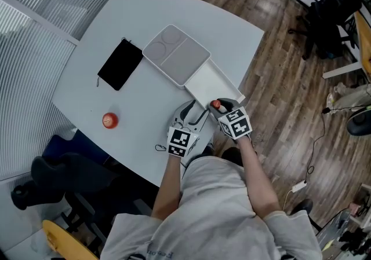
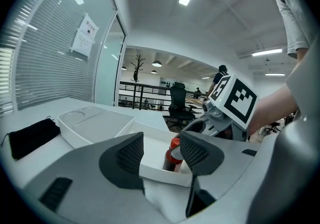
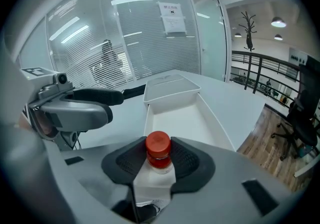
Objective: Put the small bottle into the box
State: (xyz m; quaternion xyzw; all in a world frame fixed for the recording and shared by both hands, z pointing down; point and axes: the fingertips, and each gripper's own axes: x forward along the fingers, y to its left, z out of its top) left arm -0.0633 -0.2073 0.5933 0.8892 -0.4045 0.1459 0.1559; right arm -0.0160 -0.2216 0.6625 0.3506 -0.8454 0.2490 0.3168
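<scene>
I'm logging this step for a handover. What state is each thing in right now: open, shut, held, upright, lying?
Small red-capped plastic bottle: upright, gripped, at the box's near end.
Right tongs: shut on the bottle.
Left tongs: open, empty.
White rectangular plastic box: open.
White flat lid: off, lying flat at the box's far end.
Black flat pouch: lying flat, untouched.
</scene>
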